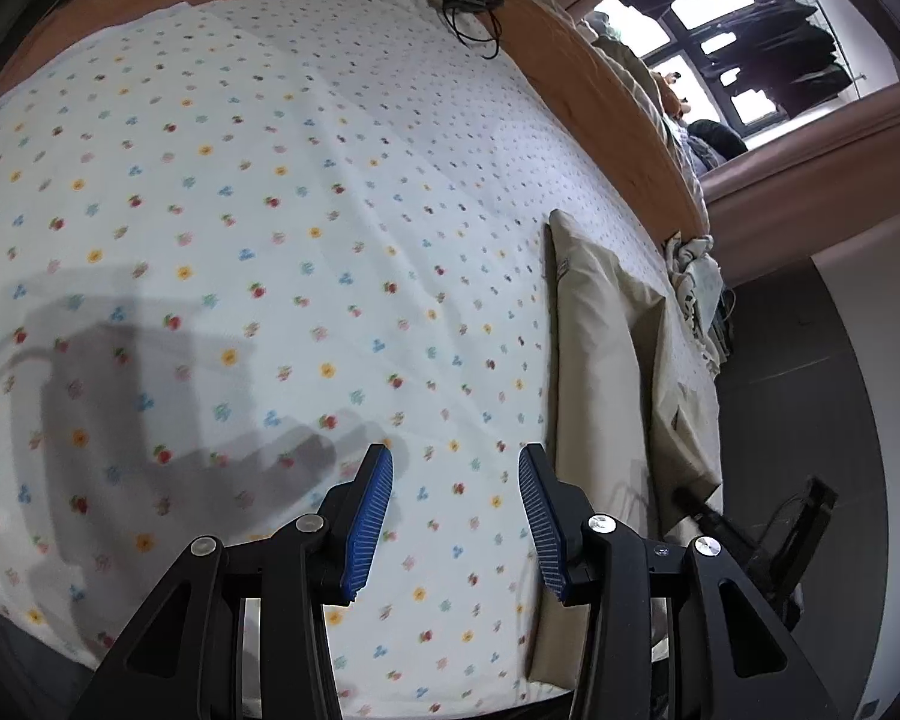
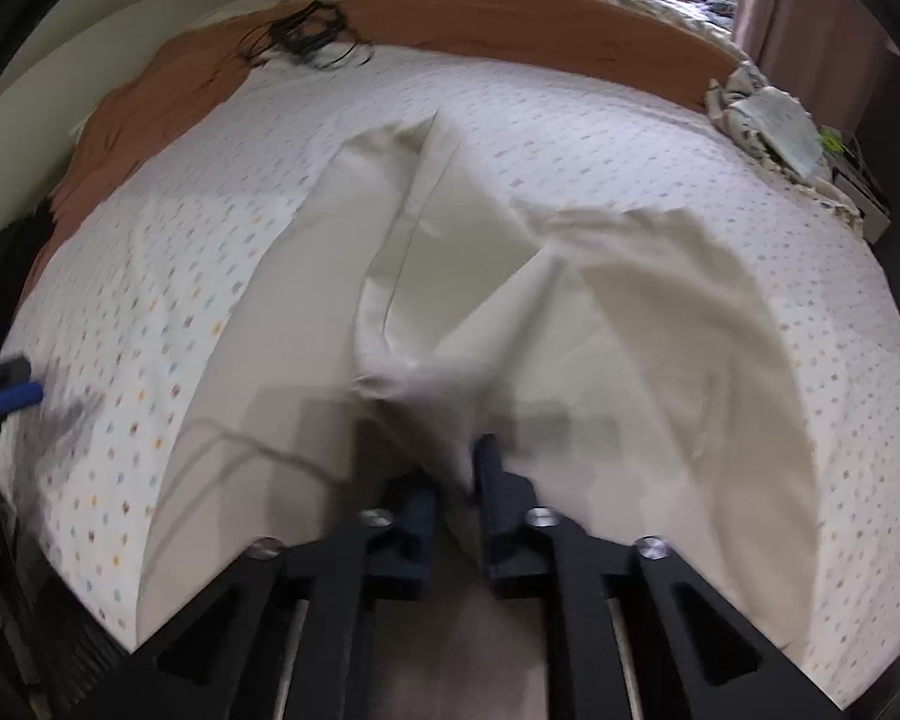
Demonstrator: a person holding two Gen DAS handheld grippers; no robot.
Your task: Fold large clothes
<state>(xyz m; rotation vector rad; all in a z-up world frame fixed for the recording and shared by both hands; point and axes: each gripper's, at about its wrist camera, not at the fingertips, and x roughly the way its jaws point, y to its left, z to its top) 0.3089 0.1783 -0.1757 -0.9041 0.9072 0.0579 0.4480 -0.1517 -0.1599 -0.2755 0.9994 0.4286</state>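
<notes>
A large cream garment (image 2: 600,324) lies spread on a bed with a white flower-print sheet (image 2: 150,276). My right gripper (image 2: 459,468) is shut on a bunched fold of the garment near its middle front, and the cloth drapes over the fingers and hides their tips. In the left wrist view the same cream garment (image 1: 606,360) shows as a folded strip along the right side of the bed. My left gripper (image 1: 456,480) is open and empty, just above the sheet (image 1: 270,240), to the left of the garment's edge. The left gripper's blue pads also show at the far left of the right wrist view (image 2: 15,393).
An orange blanket (image 2: 510,18) runs along the bed's far edge with a tangle of black cable (image 2: 312,30) on it. A crumpled cloth (image 2: 762,114) sits at the far right corner. Dark grey floor (image 1: 798,360) lies to the right of the bed.
</notes>
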